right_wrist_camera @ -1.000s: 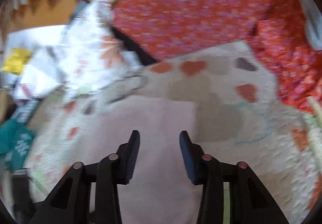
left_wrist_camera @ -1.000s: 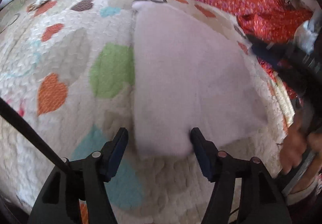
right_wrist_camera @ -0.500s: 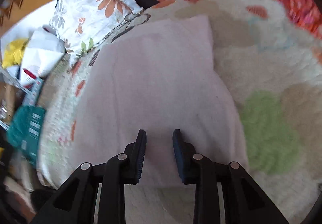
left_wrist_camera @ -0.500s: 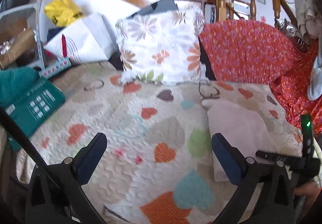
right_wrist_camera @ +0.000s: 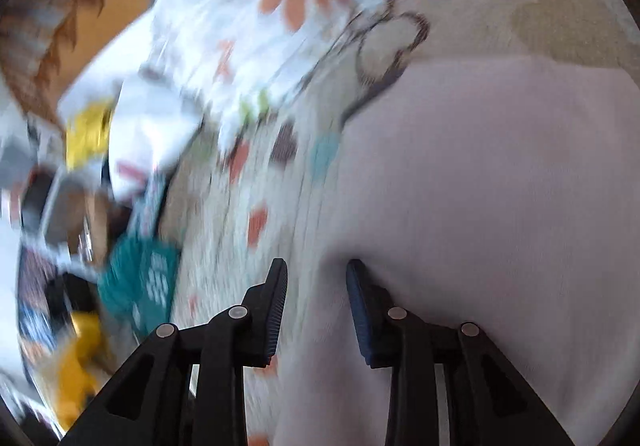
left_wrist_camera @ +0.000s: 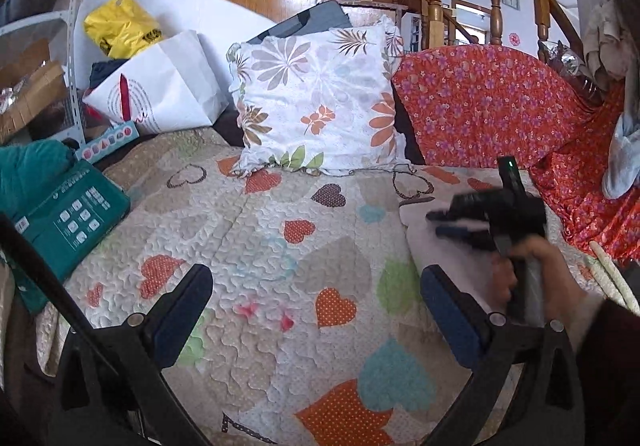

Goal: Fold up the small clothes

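Note:
A pale pink cloth [right_wrist_camera: 480, 185] lies flat on the heart-patterned quilt [left_wrist_camera: 280, 246]; in the left wrist view only its left part [left_wrist_camera: 424, 242] shows, at the right. My left gripper [left_wrist_camera: 316, 286] hangs above the quilt, well to the left of the cloth, open wide and holding nothing. My right gripper [right_wrist_camera: 316, 270] sits low at the cloth's left edge, jaws a little apart, with the edge running between the fingers and no visible pinch. From the left wrist view the right gripper [left_wrist_camera: 460, 221] hovers over the cloth, held by a hand [left_wrist_camera: 532, 274].
A floral pillow [left_wrist_camera: 316, 105] leans at the back of the quilt, with a red flowered cover [left_wrist_camera: 500, 105] to its right. A teal box [left_wrist_camera: 68, 217], a white paper bag [left_wrist_camera: 160, 93] and a yellow bag [left_wrist_camera: 120, 23] crowd the left. Wooden stair rails stand behind.
The left gripper let go of the cloth's near corner, opened wide, then rose and pulled back to the left. The right gripper swung across the cloth to its left edge and is blurred now.

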`<state>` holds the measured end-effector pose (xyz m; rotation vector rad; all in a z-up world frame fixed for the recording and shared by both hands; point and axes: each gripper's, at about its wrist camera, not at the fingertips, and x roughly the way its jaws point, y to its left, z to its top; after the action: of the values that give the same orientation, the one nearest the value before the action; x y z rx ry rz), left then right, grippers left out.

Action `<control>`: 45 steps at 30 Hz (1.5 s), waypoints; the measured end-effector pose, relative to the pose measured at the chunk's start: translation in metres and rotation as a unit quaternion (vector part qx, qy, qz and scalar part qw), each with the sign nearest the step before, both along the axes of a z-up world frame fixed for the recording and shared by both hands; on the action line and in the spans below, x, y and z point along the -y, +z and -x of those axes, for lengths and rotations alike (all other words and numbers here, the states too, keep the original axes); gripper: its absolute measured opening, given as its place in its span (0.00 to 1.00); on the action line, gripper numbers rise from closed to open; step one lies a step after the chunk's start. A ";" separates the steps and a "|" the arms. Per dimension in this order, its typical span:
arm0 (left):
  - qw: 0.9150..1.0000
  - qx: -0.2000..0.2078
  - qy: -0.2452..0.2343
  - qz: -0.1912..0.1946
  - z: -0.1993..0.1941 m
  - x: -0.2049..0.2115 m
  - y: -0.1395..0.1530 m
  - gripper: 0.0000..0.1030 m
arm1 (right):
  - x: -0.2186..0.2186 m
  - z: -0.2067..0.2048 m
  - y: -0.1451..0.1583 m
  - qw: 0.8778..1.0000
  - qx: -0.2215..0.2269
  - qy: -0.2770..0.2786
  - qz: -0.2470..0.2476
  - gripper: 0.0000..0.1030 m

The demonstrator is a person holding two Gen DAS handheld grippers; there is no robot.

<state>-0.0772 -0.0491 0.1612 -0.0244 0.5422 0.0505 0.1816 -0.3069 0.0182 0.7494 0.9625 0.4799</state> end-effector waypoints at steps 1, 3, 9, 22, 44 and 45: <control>1.000 -0.005 0.002 0.004 -0.001 -0.002 -0.002 1.00 | 0.004 -0.009 0.004 0.999 -0.003 -0.026 0.026 0.32; 1.000 -0.016 0.007 0.012 -0.004 -0.005 -0.006 1.00 | 0.006 -0.016 0.011 0.997 -0.010 -0.051 0.057 0.33; 0.998 -0.052 0.002 0.027 -0.012 -0.006 -0.022 1.00 | -0.002 0.047 0.015 0.999 0.010 0.030 -0.024 0.35; 0.997 -0.065 -0.038 0.035 -0.004 0.028 -0.027 1.00 | 0.036 0.208 -0.006 0.998 0.007 0.005 0.062 0.40; 0.984 -0.161 -0.046 -0.052 -0.018 0.066 -0.078 1.00 | 0.029 0.229 0.017 0.941 0.086 -0.101 0.312 0.64; 0.984 -0.163 -0.046 -0.051 -0.019 0.066 -0.079 1.00 | 0.029 0.229 0.016 0.941 0.086 -0.101 0.313 0.64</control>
<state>-0.0587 -0.1149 0.0826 0.1100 0.8666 -0.0078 -0.0474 -0.3356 0.0346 0.2176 0.7980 0.0408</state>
